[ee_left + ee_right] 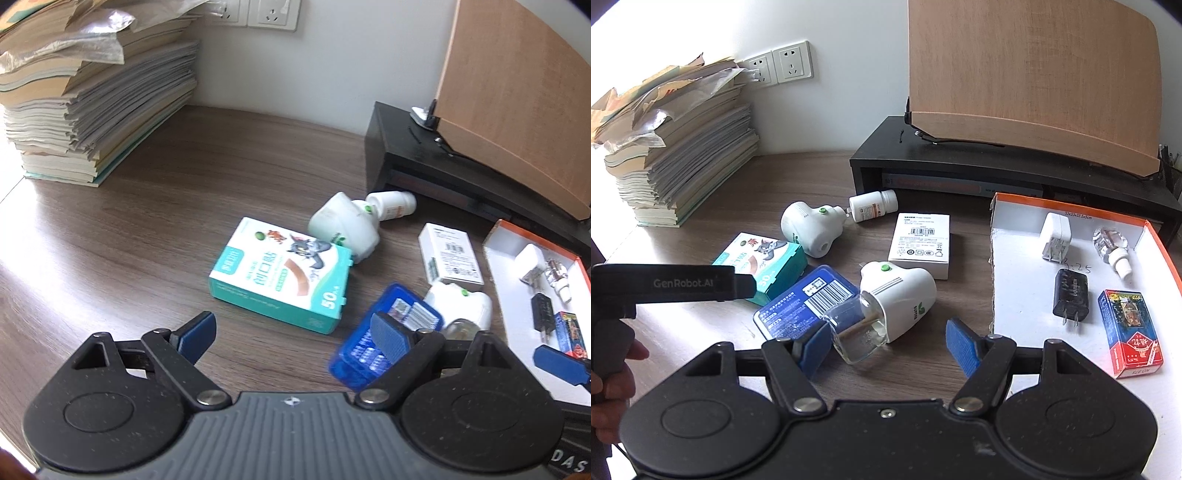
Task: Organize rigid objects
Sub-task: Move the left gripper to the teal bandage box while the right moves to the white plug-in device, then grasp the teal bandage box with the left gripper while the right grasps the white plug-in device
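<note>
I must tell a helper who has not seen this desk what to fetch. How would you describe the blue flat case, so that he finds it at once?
Start from the orange-rimmed tray on the wooden desk. Beside it lies loose clutter, and nearest the front edge is the blue flat case, between the teal plaster box and a white plug-in device. It alone is deep blue, with a white barcode label.

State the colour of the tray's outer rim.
Orange, around a white inside; the tray shows best in the right wrist view.
</note>
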